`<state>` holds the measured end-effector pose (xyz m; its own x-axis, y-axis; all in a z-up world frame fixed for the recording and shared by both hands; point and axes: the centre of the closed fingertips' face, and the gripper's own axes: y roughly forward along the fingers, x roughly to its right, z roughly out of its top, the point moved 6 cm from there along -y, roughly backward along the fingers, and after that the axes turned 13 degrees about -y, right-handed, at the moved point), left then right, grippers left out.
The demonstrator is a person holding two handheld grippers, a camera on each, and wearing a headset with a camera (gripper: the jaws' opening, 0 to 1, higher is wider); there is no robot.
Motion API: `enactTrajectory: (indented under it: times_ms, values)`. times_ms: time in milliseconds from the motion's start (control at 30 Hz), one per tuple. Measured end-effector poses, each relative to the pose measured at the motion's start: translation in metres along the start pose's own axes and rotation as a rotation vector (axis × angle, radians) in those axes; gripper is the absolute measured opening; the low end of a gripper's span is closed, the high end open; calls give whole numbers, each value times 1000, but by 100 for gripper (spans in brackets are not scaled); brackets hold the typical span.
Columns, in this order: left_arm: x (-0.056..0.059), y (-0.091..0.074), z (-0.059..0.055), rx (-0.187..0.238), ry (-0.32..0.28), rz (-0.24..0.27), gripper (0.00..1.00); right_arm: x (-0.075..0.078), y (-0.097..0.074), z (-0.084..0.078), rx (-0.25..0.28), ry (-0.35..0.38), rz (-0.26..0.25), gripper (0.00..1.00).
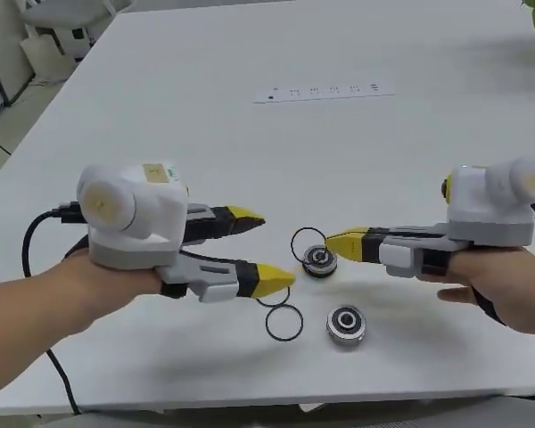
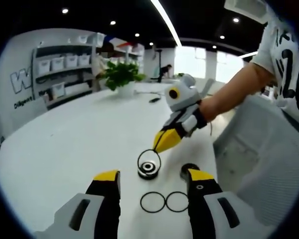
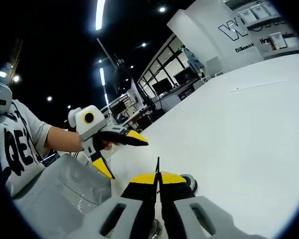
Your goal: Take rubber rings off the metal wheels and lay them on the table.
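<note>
Rubber ring in right gripper

White table, metal wheels, rubber rings

Head view: set above the metal wheel, facing forward and down onto the white table, fairly near. Left gripper view: low beside the wheel, close, facing across it toward the right gripper. Right gripper view: low near the wheel, facing the left gripper. Shared by head and left gripper views: that wheel and the rubber ring pinched above it.
</note>
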<state>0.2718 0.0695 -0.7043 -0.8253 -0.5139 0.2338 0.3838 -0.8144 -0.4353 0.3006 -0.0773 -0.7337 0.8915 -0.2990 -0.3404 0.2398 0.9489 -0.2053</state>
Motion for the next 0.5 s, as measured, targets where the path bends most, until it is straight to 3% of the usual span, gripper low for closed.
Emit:
enactTrajectory:
  times_ms: [500]
  values:
    - [-1, -8, -7, -7, 4, 15, 59, -11, 1, -20, -74, 52, 56, 0]
